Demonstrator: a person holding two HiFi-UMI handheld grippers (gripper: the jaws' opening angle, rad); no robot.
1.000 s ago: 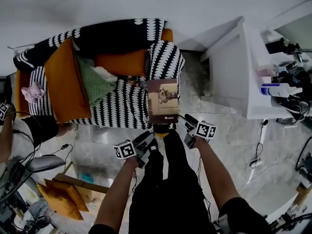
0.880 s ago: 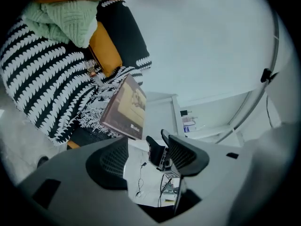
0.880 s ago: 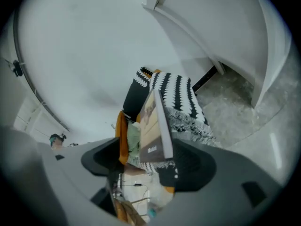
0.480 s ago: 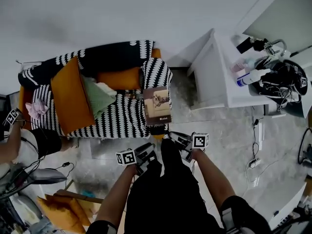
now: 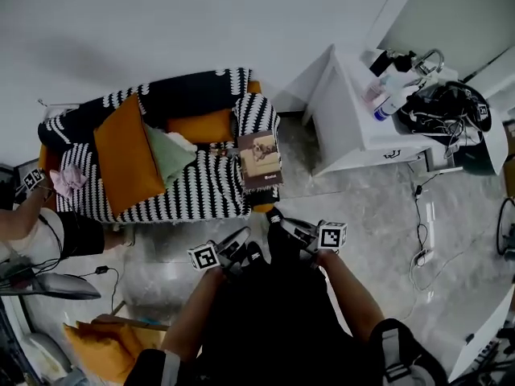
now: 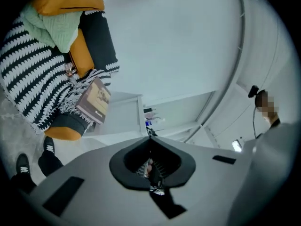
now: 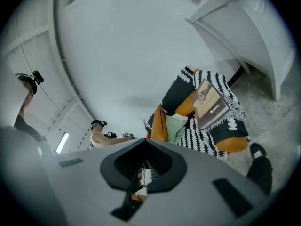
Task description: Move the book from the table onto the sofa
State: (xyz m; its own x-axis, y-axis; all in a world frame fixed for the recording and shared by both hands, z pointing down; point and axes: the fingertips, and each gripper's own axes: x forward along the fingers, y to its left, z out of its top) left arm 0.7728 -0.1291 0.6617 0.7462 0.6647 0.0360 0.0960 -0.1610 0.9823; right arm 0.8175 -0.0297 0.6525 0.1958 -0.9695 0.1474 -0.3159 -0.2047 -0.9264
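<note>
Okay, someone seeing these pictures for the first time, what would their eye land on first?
Probably the orange sofa under a bold black-and-white patterned throw against the wall, with a big orange cushion lying across it. Next, the brown book with a dog picture lying on its right end, and below, the left gripper and right gripper, jaws just closed on nothing.

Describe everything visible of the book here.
The book is a brown volume with a pale picture panel on its cover and a dark band with white print below. It lies closed, cover up, on the black-and-white fringed throw at the right end of the sofa. Nothing else touches it.
</note>
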